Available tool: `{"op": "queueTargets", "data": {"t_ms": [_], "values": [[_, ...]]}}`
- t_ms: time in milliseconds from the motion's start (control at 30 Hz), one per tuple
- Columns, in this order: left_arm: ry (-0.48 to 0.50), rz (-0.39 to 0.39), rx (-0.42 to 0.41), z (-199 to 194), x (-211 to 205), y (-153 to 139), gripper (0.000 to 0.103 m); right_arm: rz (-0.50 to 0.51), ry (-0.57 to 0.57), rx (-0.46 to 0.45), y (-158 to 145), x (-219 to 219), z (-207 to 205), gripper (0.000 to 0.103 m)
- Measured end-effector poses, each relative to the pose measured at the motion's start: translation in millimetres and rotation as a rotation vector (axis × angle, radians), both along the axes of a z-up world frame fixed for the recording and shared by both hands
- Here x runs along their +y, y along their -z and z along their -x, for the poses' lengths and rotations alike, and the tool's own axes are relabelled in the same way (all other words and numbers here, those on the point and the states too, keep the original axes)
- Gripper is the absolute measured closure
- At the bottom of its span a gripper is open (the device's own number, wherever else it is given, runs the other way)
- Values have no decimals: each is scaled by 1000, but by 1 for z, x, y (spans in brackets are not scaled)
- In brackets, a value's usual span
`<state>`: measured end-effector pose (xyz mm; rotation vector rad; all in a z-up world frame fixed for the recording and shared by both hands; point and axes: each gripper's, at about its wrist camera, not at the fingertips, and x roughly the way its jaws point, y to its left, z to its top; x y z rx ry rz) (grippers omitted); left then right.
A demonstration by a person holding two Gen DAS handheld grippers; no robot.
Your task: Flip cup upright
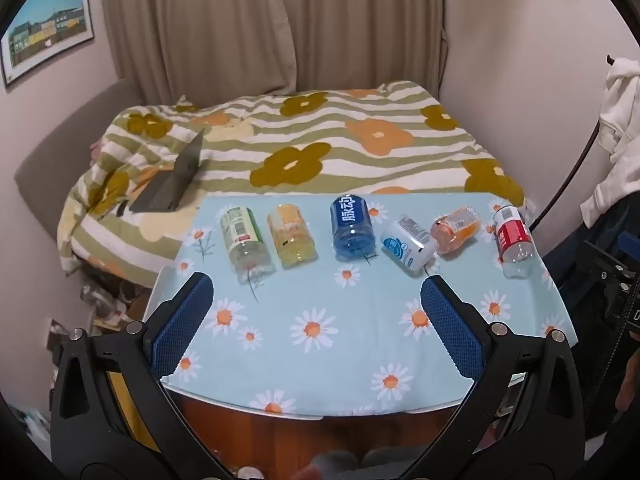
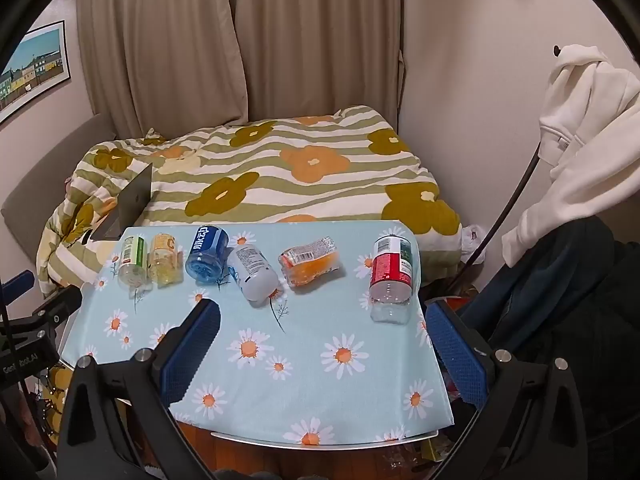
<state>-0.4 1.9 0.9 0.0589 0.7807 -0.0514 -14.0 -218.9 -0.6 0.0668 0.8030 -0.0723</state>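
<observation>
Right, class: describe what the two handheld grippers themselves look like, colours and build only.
Both the left gripper and right gripper have black angular plastic frames with silver round bolts. Their fingers carry flat, blue, finely textured pads. No cables or sleeves show on them.

Table (image 1: 560,332), daisy cloth (image 1: 360,344), six cups (image 1: 353,226)

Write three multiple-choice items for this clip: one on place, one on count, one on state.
1. Where is the red-labelled cup?
A. at the right end of the row
B. at the left end
C. on the bed

2. How many cups are on the table?
A. four
B. six
C. eight

3. How do both grippers stand?
A. open and empty
B. shut on a cup
C. shut and empty

Key: A, it is the last one on the right; B, six lie in the row; A, left gripper and right gripper show spread fingers holding nothing.
</observation>
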Motion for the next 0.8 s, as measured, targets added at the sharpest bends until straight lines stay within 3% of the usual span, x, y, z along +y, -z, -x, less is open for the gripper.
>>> {"op": "queueTargets", "data": {"t_ms": [33, 100, 800], "values": [[-17, 31, 9, -2, 11, 1, 0, 2, -1, 2, 0, 0, 0, 0], [-27, -5, 0, -2, 5, -3, 0, 4, -2, 3, 0, 1, -1, 0], [-20, -7, -9, 0, 8, -6, 0, 12, -4, -4, -6, 7, -3, 0]]}}
